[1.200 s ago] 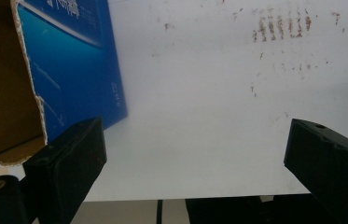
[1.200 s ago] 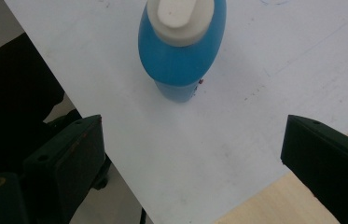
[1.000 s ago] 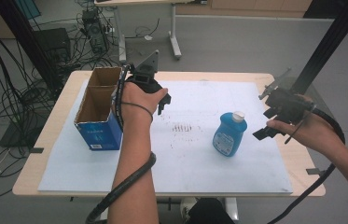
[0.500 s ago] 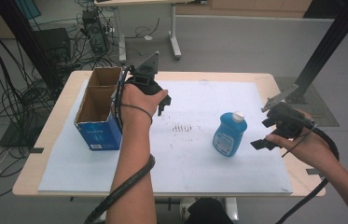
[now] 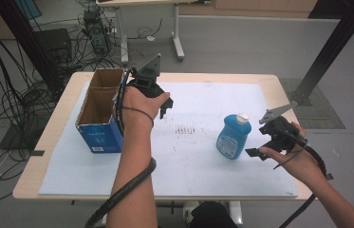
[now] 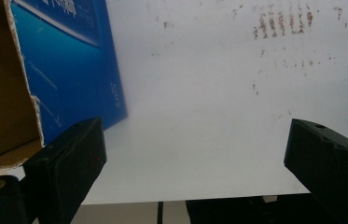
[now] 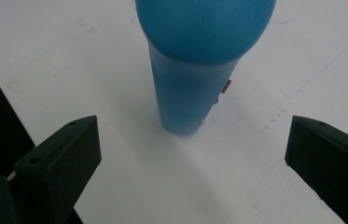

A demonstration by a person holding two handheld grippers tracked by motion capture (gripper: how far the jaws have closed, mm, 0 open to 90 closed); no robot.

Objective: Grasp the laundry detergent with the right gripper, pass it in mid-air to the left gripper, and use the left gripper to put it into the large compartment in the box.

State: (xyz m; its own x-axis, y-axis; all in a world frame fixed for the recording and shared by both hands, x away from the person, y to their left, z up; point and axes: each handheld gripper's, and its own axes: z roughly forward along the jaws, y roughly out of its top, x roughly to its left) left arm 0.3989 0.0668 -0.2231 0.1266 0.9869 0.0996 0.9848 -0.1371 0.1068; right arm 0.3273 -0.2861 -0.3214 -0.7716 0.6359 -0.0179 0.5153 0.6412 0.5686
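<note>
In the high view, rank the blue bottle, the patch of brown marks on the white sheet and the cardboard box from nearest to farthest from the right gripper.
1. blue bottle, upright just left of the right gripper.
2. brown marks, mid-sheet, beyond the bottle.
3. cardboard box, at the table's far left, beside the left gripper.

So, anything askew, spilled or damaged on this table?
Two small things: rows of reddish-brown specks stain the white sheet mid-table, and the cardboard box has a ragged, torn top edge. The blue bottle stands upright, nothing spilled.
</note>
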